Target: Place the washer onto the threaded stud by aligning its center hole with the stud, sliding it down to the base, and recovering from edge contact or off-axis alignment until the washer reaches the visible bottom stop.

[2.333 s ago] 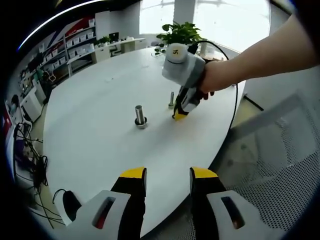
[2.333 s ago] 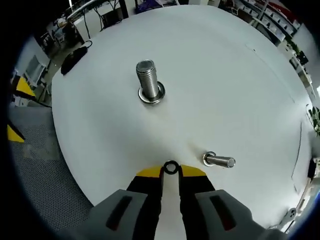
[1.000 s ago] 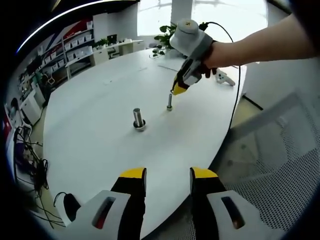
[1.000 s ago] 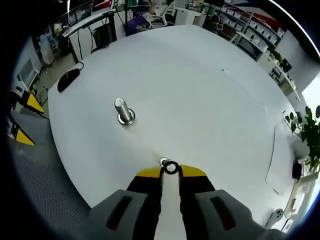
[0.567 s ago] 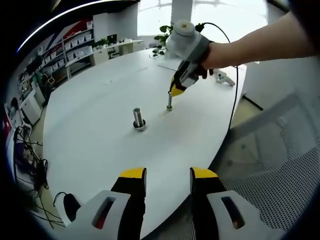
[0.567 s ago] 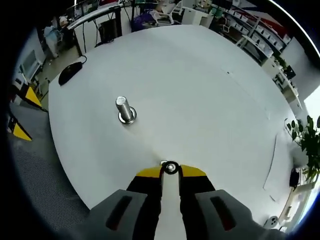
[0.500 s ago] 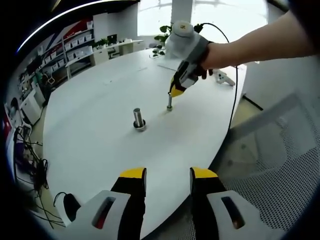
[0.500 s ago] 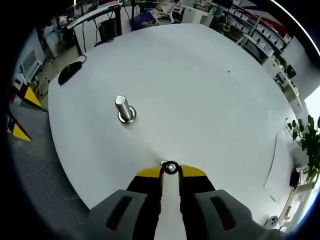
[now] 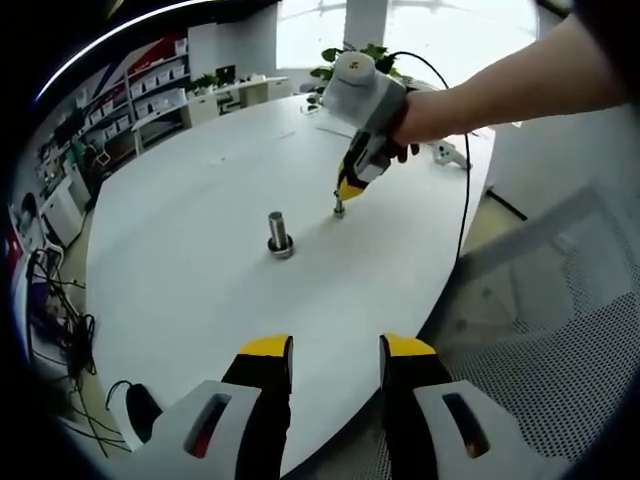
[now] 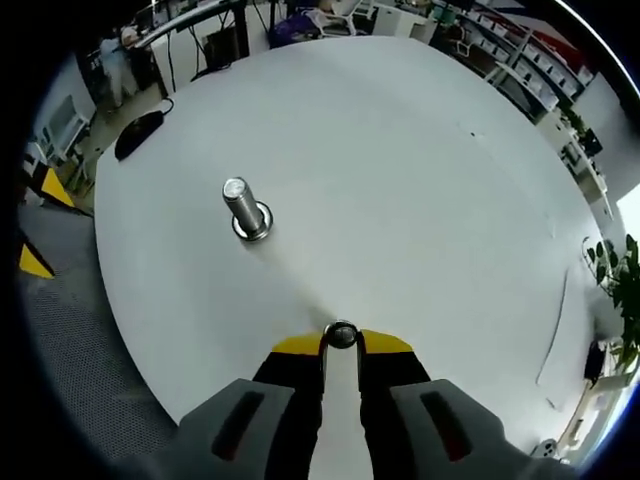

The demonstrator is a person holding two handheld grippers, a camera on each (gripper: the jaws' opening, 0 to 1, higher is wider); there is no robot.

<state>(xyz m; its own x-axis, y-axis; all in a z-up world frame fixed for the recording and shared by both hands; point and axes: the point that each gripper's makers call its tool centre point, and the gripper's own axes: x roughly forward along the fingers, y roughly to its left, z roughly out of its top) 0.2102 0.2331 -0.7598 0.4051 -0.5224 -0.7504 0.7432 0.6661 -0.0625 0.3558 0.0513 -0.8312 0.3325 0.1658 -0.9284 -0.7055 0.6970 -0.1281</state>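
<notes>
Left tongs (image 9: 335,360): grey bodies, black jaws, yellow tips.
Right tongs (image 10: 341,342): same colours, black cable trailing.
Arm (image 9: 500,85): bare, unsleeved.

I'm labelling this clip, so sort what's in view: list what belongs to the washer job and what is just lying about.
Job:
- washer, pinched in the right claw
- thin stud, right under that claw's tips
- white table

Lying about:
- thick bolt, upright, standing apart
- left claw, open, holding nothing
- black mouse at the table edge
- potted plant
</notes>
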